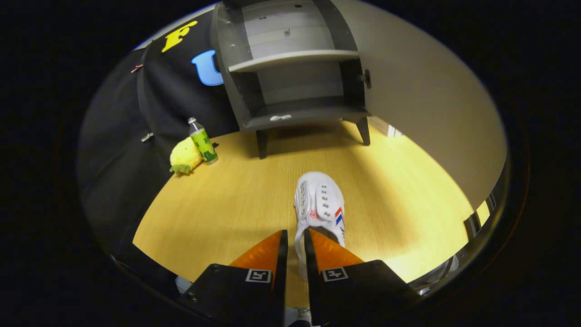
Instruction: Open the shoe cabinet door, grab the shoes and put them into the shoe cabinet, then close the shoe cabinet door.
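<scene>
The nearly closed jaws pinch the heel edge of a white studded shoe [320,206], toe at 12 o'clock toward the open grey shoe cabinet [290,68].

Gripper [296,238] fingers pinching the heel edge of a white shoe [320,206]; open cabinet [295,72] beyond

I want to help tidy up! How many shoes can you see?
1. A white shoe lies on the wooden floor, its rim pinched between the gripper fingers. Others may be hidden.
</scene>
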`<state>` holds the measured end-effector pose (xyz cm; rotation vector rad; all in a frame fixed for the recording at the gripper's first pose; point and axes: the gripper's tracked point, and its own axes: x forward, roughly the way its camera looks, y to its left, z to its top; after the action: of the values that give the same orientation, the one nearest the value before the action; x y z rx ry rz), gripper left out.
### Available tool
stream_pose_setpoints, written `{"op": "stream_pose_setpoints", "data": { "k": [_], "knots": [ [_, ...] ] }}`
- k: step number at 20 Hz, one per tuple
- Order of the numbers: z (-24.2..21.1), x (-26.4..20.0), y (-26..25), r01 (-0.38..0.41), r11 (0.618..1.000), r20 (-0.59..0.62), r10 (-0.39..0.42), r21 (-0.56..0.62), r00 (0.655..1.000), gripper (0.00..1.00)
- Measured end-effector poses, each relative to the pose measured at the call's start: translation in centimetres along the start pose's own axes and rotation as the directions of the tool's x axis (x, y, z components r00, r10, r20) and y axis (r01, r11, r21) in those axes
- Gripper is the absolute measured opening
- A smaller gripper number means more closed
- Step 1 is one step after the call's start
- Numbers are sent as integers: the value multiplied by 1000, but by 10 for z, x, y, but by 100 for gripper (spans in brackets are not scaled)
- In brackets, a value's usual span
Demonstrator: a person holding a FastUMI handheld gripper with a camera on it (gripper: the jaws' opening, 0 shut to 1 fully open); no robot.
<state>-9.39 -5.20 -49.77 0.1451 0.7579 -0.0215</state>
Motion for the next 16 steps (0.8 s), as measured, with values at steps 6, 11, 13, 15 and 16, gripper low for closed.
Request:
{"op": "stream_pose_setpoints", "data": {
  "k": [6, 11, 13, 15, 16],
  "knots": [
    [-19, 34, -7, 42, 999, -38, -42, -5, 998, 26],
    [-12, 56, -11, 64, 998, -29, -65, -27, 997, 25],
    [-9, 63, -12, 68, 998, -26, -68, -20, 997, 24],
    [-7, 67, -12, 74, 997, -26, -75, -30, 997, 22],
    [-7, 67, -12, 78, 996, -26, -79, -43, 997, 21]
  ]
}}
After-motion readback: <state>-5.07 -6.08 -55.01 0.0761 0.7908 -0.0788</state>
